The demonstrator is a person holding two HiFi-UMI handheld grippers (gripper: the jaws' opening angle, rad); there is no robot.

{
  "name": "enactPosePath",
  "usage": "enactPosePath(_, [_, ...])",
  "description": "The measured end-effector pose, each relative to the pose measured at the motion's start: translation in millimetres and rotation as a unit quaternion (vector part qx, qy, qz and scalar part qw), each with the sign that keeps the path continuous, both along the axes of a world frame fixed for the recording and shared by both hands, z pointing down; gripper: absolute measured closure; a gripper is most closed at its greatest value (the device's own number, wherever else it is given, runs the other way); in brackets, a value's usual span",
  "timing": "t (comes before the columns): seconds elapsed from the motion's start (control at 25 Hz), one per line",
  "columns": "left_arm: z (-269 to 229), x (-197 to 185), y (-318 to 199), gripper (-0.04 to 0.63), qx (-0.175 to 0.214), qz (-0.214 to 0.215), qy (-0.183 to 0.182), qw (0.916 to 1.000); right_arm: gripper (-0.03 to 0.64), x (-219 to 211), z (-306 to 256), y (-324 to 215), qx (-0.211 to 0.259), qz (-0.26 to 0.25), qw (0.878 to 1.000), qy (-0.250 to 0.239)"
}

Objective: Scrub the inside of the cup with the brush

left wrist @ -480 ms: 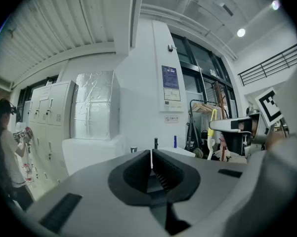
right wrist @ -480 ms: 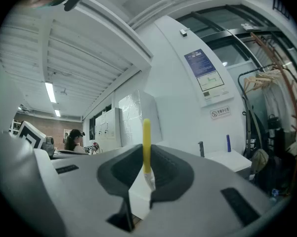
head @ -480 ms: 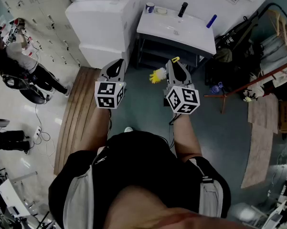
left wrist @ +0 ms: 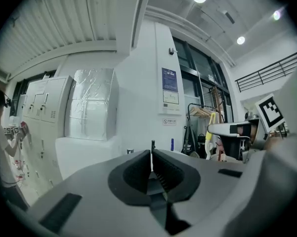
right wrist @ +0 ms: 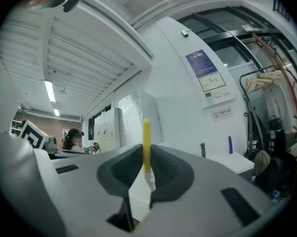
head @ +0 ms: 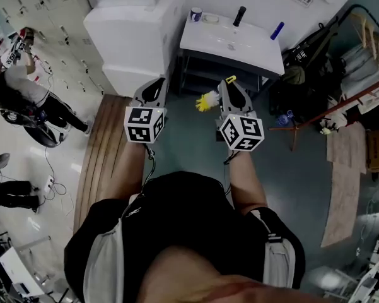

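Almost nothing moved since half a second back: right gripper (head: 230, 87) clamped on the brush (head: 208, 100), left gripper (head: 152, 88) closed and empty, both short of the table (head: 252, 46), cup (head: 197, 12) on the table's far-left corner, so scrubbing hasn't begun.

Both forearms forward, left gripper (head: 155, 86) jaws together and empty, right gripper (head: 229, 86) jaws tight on brush (head: 207, 100).

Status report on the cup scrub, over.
Left gripper shut, empty. Right gripper shut on yellow-handled brush. Blue-and-white cup untouched on white table ahead.
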State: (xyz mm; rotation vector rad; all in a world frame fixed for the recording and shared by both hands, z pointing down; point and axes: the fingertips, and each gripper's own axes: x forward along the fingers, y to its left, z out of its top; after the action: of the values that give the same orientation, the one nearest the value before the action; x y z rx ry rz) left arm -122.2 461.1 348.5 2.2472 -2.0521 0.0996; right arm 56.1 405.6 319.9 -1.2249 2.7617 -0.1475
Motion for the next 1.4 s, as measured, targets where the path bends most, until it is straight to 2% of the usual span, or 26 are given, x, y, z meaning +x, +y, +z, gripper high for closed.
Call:
enactPosePath(0.36, [8, -26, -26, 0.575, -0.003, 0.01, -0.025, 0.9996, 0.565, -17, 5, -19, 0.002, 0.024, 1.0, -0.007])
enactPosePath(0.72, [14, -35, -81, 0.575, 0.002, 0.011, -0.036, 0.9993, 0.565, -21, 13, -74, 0.007, 0.03, 0.999, -0.012])
enactPosePath(1.16, [32, -25, -233, 0.575, -0.009, 0.006, -0.044, 0.999, 0.565, -15, 24, -228, 0.02, 0.031, 0.999, 0.003])
enactPosePath(1.4, [21, -12, -331, 0.575, -0.002, -0.015, -0.033, 0.9993, 0.565, 0, 20, -335, -0.006, 0.016, 1.0, -0.014])
